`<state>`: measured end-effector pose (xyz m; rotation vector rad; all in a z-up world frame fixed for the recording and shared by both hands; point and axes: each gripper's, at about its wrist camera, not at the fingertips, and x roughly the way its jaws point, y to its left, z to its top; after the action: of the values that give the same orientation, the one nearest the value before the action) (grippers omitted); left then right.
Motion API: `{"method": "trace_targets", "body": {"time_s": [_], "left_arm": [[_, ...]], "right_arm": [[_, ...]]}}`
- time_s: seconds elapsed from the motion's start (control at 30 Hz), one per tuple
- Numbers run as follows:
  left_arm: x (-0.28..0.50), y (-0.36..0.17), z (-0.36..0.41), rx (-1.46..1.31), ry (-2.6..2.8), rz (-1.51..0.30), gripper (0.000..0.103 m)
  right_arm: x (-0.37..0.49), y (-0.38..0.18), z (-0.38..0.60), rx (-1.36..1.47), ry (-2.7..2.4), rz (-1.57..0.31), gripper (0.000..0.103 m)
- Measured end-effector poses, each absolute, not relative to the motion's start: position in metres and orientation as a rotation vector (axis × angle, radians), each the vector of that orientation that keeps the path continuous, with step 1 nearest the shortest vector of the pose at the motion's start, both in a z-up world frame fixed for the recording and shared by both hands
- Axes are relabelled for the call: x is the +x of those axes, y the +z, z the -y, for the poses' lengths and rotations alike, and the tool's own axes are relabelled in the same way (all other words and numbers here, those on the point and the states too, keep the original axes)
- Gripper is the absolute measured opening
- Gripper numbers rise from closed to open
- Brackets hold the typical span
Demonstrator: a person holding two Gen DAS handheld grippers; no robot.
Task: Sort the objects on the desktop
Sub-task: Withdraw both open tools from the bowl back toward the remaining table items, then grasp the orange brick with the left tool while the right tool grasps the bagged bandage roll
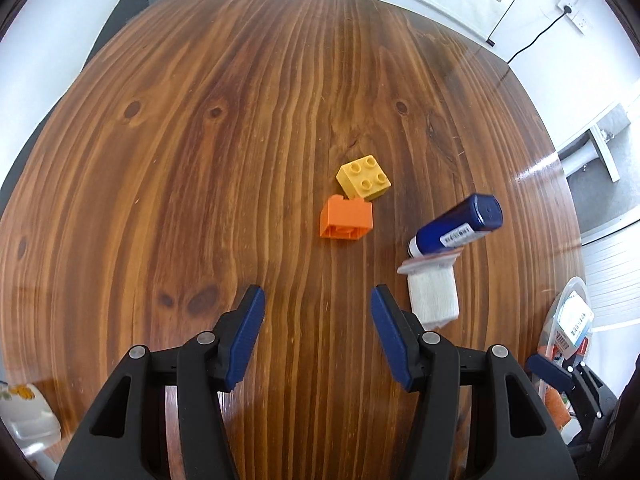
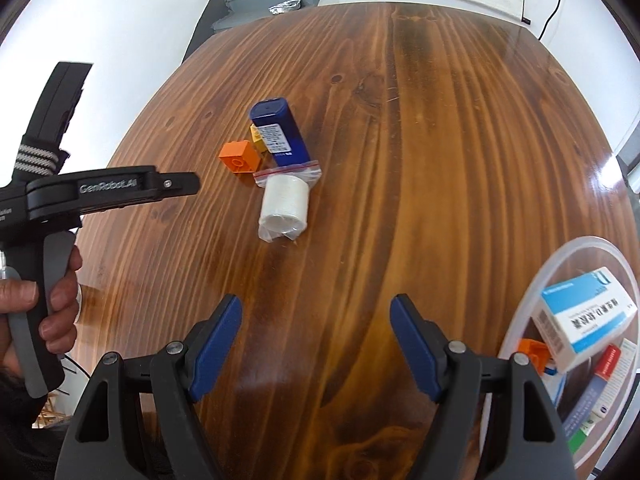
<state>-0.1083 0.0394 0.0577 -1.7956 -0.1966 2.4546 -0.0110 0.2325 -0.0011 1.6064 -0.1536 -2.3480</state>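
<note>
In the left wrist view, your left gripper (image 1: 318, 308) is hanging over the glossy brown wooden tabletop (image 1: 200, 140) with its blue-padded fingers (image 1: 250, 334) spread apart and nothing between them. Ahead of them a yellow studded plastic brick (image 1: 363, 177) is touching an orange plastic brick (image 1: 345, 222) lying on its side. To their right a dark blue plastic bottle (image 1: 456, 227) is leaning over a white roll in a clear zip bag (image 1: 433, 294). Your right gripper's blue tip (image 1: 547, 370) is showing at the lower right edge.

In the right wrist view, your right gripper (image 2: 316, 330) is also standing released and empty above bare wood. The same cluster is sitting well ahead: orange brick (image 2: 239, 157), blue bottle (image 2: 280, 136), bagged roll (image 2: 285, 204). Your left hand (image 2: 36, 312) is gripping the black handle at the left. A round clear plastic container (image 2: 532, 280) at the right is holding a white-and-blue cardboard box (image 2: 588, 316) and other packets.
</note>
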Motion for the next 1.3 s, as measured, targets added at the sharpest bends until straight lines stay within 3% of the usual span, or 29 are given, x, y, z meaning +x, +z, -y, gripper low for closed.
{"method": "trace_targets", "body": {"time_s": [0.4,1.3], "left_arm": [[-0.146,0.038,-0.049,-1.796,2.415,0.184,0.059],[-0.16,0.023,-0.051,-1.769,2.365,0.22,0.059]], "right_arm": [[-0.031,-0.018,-0.221,1.679,-2.373,0.225,0.08],[-0.069,-0.028,-0.197,1.651,-2.393,0.176,0.08]]}}
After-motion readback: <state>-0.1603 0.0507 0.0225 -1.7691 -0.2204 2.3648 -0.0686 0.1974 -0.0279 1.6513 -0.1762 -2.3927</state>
